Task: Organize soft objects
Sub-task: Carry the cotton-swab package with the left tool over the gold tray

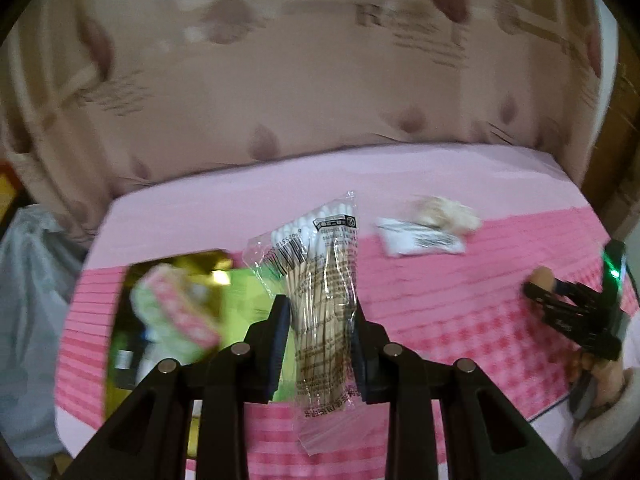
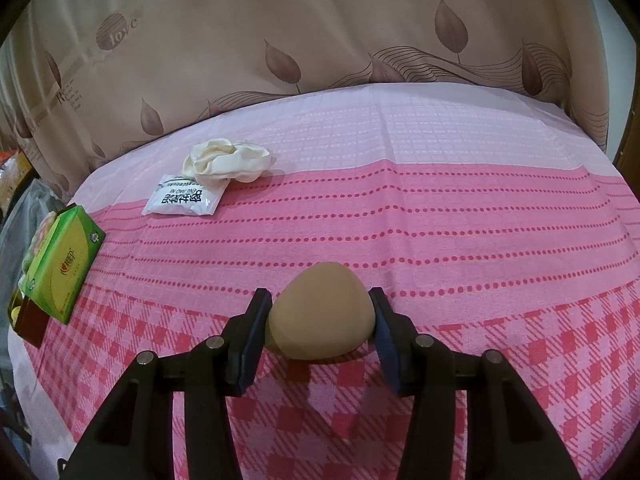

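My left gripper (image 1: 320,320) is shut on a clear bag of cotton swabs (image 1: 320,276), which stands upright above the pink checked cloth (image 1: 440,320). In the right wrist view my right gripper (image 2: 320,312) is shut on a beige egg-shaped makeup sponge (image 2: 322,312), low over the cloth (image 2: 480,240). That right gripper (image 1: 568,304) with the sponge (image 1: 540,278) shows at the right edge of the left wrist view. A cream scrunchie (image 2: 228,162) and a white sachet (image 2: 182,198) lie at the back left; the scrunchie (image 1: 444,212) and sachet (image 1: 420,240) also show behind the swabs.
A green tissue pack (image 2: 64,264) sits at the left edge in a dark box (image 2: 30,320). In the left wrist view the box (image 1: 168,300) with a pink-and-green pack (image 1: 176,312) lies below left. A beige leaf-print curtain (image 2: 320,32) hangs behind the table.
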A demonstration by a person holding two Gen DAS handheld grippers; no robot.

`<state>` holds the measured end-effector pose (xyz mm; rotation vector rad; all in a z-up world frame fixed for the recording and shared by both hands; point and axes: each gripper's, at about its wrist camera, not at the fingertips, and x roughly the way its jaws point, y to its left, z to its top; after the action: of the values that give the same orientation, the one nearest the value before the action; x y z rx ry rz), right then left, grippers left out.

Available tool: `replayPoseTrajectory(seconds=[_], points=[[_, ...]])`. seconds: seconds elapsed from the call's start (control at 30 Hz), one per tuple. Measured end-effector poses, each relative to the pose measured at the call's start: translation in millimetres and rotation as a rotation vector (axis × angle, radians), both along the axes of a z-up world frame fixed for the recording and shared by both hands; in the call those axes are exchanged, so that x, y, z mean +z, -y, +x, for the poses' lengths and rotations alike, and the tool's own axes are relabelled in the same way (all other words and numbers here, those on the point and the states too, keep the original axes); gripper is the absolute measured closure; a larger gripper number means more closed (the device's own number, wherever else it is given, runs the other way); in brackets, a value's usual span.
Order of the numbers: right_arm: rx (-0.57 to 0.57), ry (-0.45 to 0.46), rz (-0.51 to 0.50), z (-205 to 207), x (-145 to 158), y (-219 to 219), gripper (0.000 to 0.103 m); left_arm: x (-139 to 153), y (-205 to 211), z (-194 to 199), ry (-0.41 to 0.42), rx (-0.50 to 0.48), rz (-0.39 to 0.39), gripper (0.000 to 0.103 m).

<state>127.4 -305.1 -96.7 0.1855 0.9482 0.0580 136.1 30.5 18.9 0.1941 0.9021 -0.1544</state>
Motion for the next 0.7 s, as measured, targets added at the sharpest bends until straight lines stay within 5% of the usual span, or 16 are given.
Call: replayPoseTrajectory(seconds=[0.37, 0.7], points=[[0.007, -0.002, -0.019, 1.0, -0.7, -1.7, 0.056, -1.1, -113.7, 23.8, 0.001, 0.214, 0.064, 0.075], [0.012, -0.007, -0.044, 0.8, -1.2, -3.9, 0.055, -36.2, -169.9, 52.3, -0.078, 0.278, 0.067, 0.075]])
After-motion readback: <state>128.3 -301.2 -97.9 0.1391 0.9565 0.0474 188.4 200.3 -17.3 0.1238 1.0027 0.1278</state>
